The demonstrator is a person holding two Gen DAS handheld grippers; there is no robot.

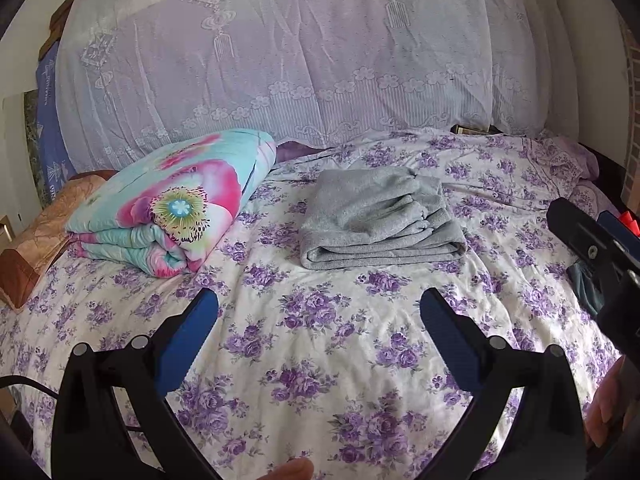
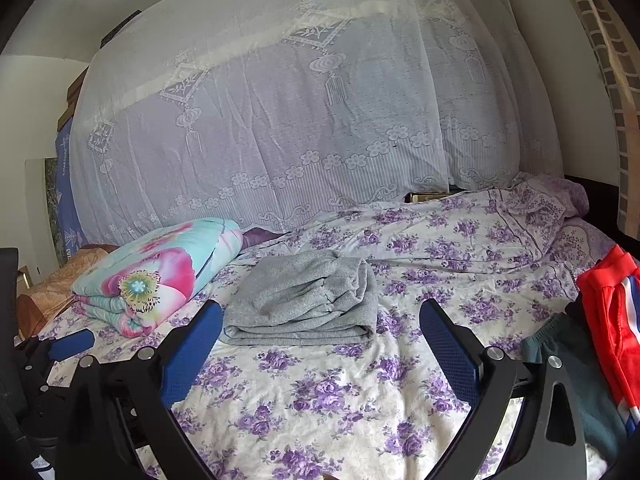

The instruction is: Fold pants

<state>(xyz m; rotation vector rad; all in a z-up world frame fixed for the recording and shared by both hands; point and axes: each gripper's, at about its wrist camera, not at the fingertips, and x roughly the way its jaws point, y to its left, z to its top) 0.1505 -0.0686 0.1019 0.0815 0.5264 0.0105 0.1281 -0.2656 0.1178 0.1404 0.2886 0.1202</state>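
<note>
The grey pants (image 1: 380, 220) lie folded into a compact stack on the floral bedsheet (image 1: 320, 360), ahead of both grippers; they also show in the right wrist view (image 2: 304, 300). My left gripper (image 1: 320, 308) is open and empty, held above the sheet in front of the pants. My right gripper (image 2: 320, 320) is open and empty, just short of the stack's near edge. The right gripper shows at the right edge of the left wrist view (image 1: 592, 248). A blue finger (image 2: 72, 342) of the left gripper shows at the left of the right wrist view.
A folded floral quilt (image 1: 172, 204) lies left of the pants, with a brown pillow (image 1: 36, 240) beyond it. A lace mosquito net (image 1: 300, 60) hangs behind. Red clothing (image 2: 612, 320) and a dark green garment (image 2: 560, 344) lie at the right.
</note>
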